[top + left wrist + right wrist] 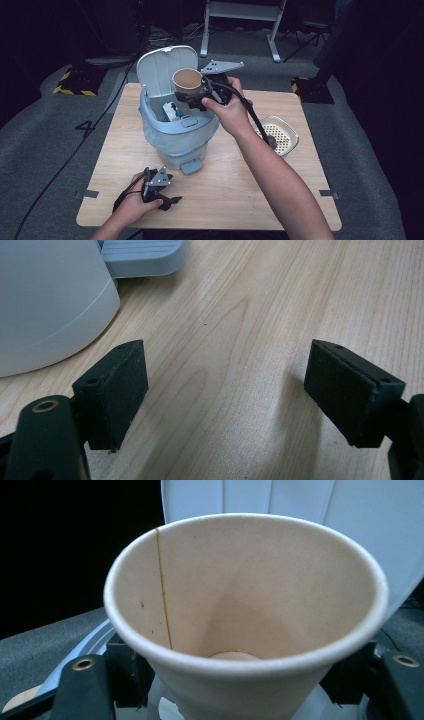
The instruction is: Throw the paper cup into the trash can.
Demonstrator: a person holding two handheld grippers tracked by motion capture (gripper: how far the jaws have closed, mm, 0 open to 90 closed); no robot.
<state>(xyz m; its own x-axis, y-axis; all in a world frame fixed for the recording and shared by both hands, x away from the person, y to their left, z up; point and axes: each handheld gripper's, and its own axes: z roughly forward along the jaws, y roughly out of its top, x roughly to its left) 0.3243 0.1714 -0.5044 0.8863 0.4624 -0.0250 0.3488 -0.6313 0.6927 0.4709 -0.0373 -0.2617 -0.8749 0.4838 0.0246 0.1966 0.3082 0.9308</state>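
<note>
The right claw (pixel 192 97) held a brown paper cup (pixel 187 80) above the open mouth of a small pedal bin (pixel 175 135), which stood near the middle of the wooden tabletop (pixel 225 175). In the right gripper view the cup (pixel 245 605) sat between the two black jaws, one against each side of its lower wall, its mouth tilted toward the camera and nothing inside it. The pads pressed on the cup, so the claw was clamped on it. The bin's pale lid (pixel 162 67) stood raised behind the cup, and a light blue bag lined the rim. Some blue-and-white rubbish (pixel 172 111) lay inside the bin, below the cup.

The left claw (pixel 167 197) rested low on the near edge of the tabletop, well apart from the bin's foot pedal (pixel 191 166). In the left gripper view its jaws stood wide apart with only bare wood between them, the bin's white wall (pixel 50 305) and the pedal (pixel 142 257) off to the upper left.

A white perforated tray (pixel 280 132) lay on the tabletop to the right of the bin, partly behind the person's right forearm (pixel 280 180).
</note>
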